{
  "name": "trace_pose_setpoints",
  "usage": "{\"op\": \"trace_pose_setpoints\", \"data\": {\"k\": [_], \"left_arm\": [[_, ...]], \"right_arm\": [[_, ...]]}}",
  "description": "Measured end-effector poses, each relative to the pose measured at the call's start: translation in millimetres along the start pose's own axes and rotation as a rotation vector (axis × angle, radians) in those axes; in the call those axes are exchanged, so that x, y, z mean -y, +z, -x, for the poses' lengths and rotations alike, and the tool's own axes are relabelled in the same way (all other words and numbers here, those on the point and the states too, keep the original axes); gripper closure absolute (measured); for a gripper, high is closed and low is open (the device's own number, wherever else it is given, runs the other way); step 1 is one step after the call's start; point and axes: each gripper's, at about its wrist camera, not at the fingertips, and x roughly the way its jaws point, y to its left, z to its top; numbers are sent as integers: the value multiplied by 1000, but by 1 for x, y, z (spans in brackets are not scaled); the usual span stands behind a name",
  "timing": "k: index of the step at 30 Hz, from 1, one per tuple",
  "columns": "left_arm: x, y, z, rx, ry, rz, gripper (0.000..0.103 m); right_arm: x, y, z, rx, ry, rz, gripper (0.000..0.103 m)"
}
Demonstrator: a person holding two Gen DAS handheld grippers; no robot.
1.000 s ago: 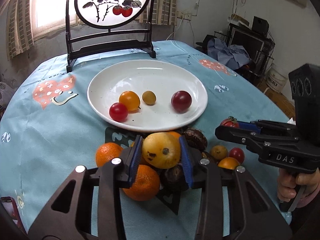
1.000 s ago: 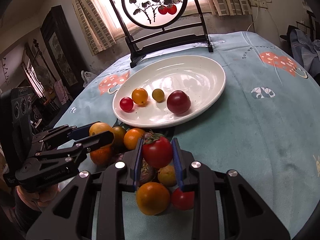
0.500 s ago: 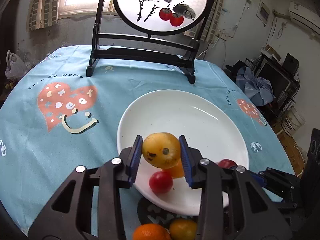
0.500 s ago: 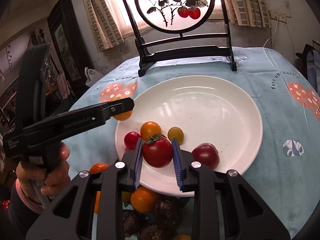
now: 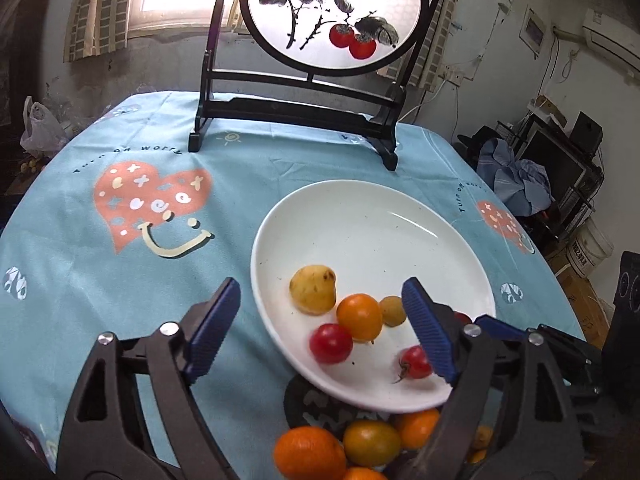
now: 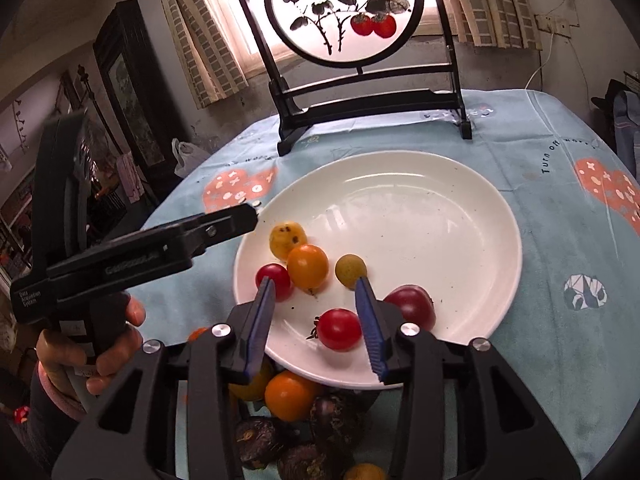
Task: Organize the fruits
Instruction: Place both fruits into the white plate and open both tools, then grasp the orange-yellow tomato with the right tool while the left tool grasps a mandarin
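A white plate [image 5: 372,216] [image 6: 440,184] on the blue tablecloth holds several small fruits. The yellow fruit [image 5: 313,290] [image 6: 287,238] lies at the plate's left side, beyond my left gripper [image 5: 320,312], which is open and empty. The stemmed red tomato [image 6: 339,329] [image 5: 415,362] lies on the plate's near part between the fingers of my right gripper [image 6: 316,304], which is open and not touching it. An orange tomato [image 6: 307,266], a red one [image 6: 275,280], a small yellow-green one [image 6: 350,270] and a dark red one [image 6: 412,307] lie nearby.
A pile of oranges [image 5: 309,453], tomatoes and dark brown fruits [image 6: 260,442] lies on the cloth before the plate's near rim. A black framed round screen [image 5: 340,16] stands at the table's far side. The table edge drops off on the right.
Both grippers carried their fruit from the pile over the plate and opened. The yellow fruit and the stemmed red tomato now lie on the plate.
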Motion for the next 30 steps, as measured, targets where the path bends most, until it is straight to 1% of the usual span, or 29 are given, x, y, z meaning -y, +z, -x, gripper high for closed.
{"op": "trace_pose_setpoints", "data": {"k": [1,4,8,11,13,15,18,20,25,30], "left_arm": [[-1,-5,9,12,3,4,11],[-3,-27,30,20,8,-2,10],[-10,-57,51,9,13,-17,10],[-17,-73,61,6,-4,2,9],[-20,-83,65,-2,-12,1,9],[-18,-91,65,-13,10,-19,9],[-14,-97,69,4,40,-57,9],[-11,-97,71,18,57,-71,9],[-12,-96,71,11,41,-72,9],[-11,-96,75,27,43,-77,9]], "right_arm": [[1,-2,8,17,1,-13,61],[5,-17,30,56,5,-45,61],[9,-49,56,73,-1,-84,61],[8,-76,70,45,-1,-112,61],[2,-89,77,33,0,-105,61],[-7,-98,79,14,-26,-72,61],[-14,-106,74,-29,-37,-55,61],[-15,-105,71,-42,-65,-50,61],[-23,-108,63,-85,-163,-1,61],[-34,-109,54,-122,-251,91,61]]}}
